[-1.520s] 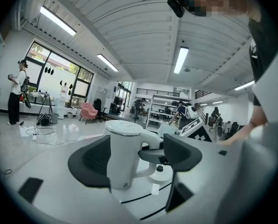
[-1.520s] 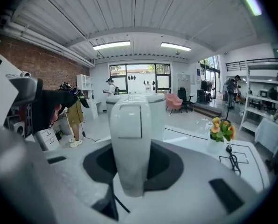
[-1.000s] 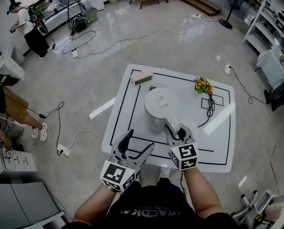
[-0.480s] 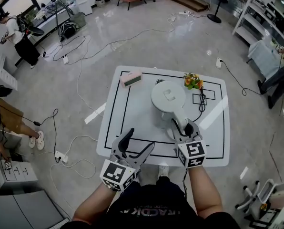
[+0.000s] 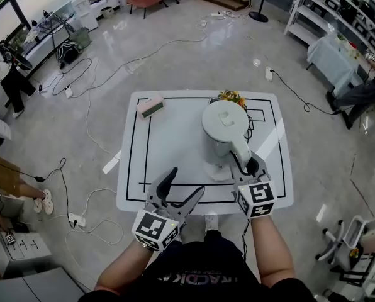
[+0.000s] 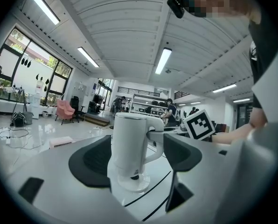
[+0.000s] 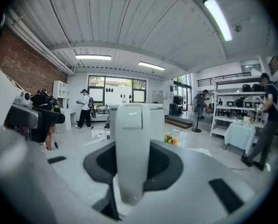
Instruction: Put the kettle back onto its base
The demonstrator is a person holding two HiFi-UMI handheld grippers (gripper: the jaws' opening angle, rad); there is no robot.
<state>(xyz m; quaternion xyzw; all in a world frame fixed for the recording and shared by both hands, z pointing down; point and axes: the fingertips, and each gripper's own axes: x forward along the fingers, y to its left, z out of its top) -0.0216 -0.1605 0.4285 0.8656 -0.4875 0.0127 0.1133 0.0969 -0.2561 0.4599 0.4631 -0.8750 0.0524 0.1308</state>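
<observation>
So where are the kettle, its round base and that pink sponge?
kettle (image 5: 224, 119), head view, on its lid.
round base (image 6: 129, 185), left gripper view, on its front rim.
pink sponge (image 5: 151, 106), head view, on its pink top.

no word or number reads clearly. faint lettering on the person's black shirt (image 5: 197, 282) is too small to make out. the left gripper (image 5: 182, 187) and right gripper (image 5: 245, 166) bear square markers (image 5: 151, 228), patterns only.
</observation>
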